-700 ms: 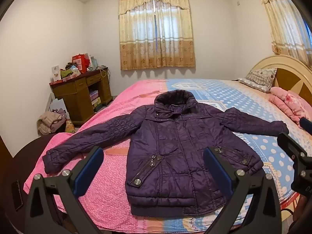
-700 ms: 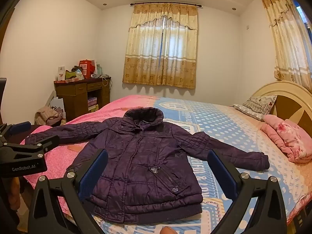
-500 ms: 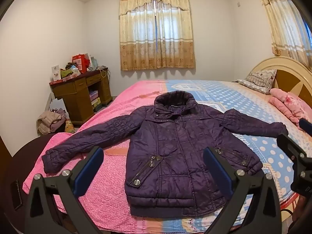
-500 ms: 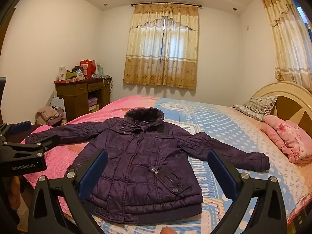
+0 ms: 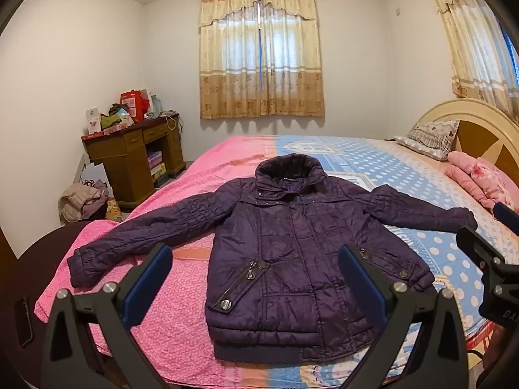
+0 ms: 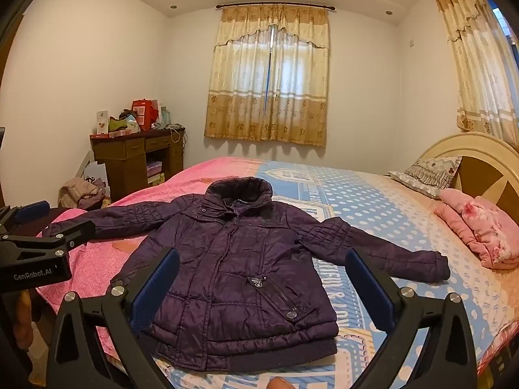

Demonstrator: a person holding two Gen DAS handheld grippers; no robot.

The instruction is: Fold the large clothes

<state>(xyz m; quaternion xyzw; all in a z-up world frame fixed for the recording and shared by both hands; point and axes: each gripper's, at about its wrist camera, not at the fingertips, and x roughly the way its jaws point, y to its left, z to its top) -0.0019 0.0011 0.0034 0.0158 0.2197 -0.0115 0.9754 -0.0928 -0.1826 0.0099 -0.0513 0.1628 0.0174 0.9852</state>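
1. We've got a dark purple quilted jacket lying flat, front up, on the bed. Collar points twd the window, hem at the near edge.
2. Both sleeves spread out: one on the pink cover on the left side of the frames, other on the blue dotted sheet on the right. Body straddles the pink/blue boundary.
3. Our left gripper hangs above the near bed edge w/ jaws spread wide, nothing between the pads, not touching the jacket.
4. Our right gripper is likewise wide apart & empty, hovering over the hem area, clear of the fabric.
5. In each wrist view we see the other gripper at the frame edge, so the two sit side by side.
6. Folded pink blanket & a patterned pillow sit by the headboard, well apart from the jacket.
7. Wooden desk w/ clutter stands by the left wall; clothes pile on the floor beside it.
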